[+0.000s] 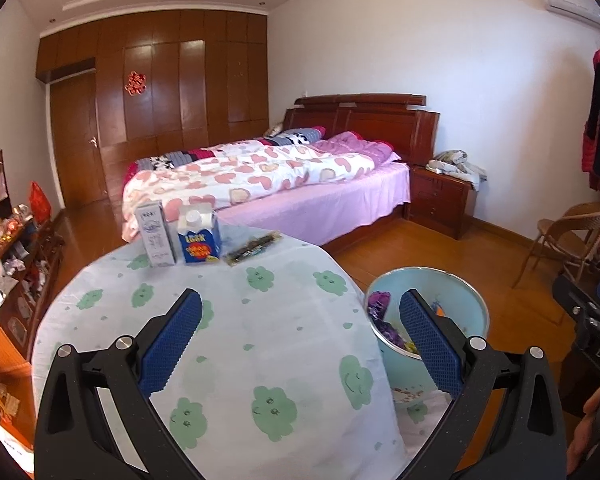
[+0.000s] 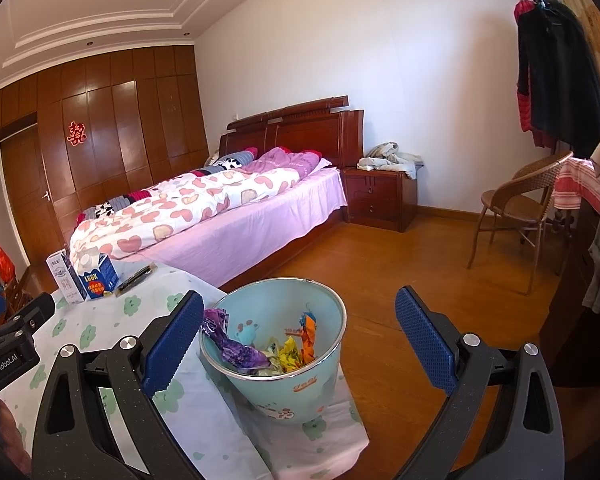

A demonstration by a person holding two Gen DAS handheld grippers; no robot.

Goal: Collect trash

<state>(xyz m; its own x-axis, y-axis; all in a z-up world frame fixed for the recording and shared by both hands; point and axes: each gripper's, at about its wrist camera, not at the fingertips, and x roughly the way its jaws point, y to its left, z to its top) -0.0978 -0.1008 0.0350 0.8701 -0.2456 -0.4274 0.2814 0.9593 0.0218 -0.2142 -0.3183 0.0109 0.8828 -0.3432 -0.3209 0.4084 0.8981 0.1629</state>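
**Both claws wide, trash partly binned**

Left wrist: left claw [image 1: 300, 320] gapes empty over the table [image 1: 260, 320]; two cartons [image 1: 198, 238] and a dark wrapper [image 1: 253, 247] sit at its far edge.

Right wrist: right claw [image 2: 300, 320] spread empty around the bin [image 2: 276, 344], holding what look like crumpled wrappers [image 2: 240, 344].

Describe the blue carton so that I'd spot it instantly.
Find the table with the green-flowered cloth. At its far edge stands the blue carton, between a taller pale carton and a flat dark wrapper. It alone is blue with a white sloped top.
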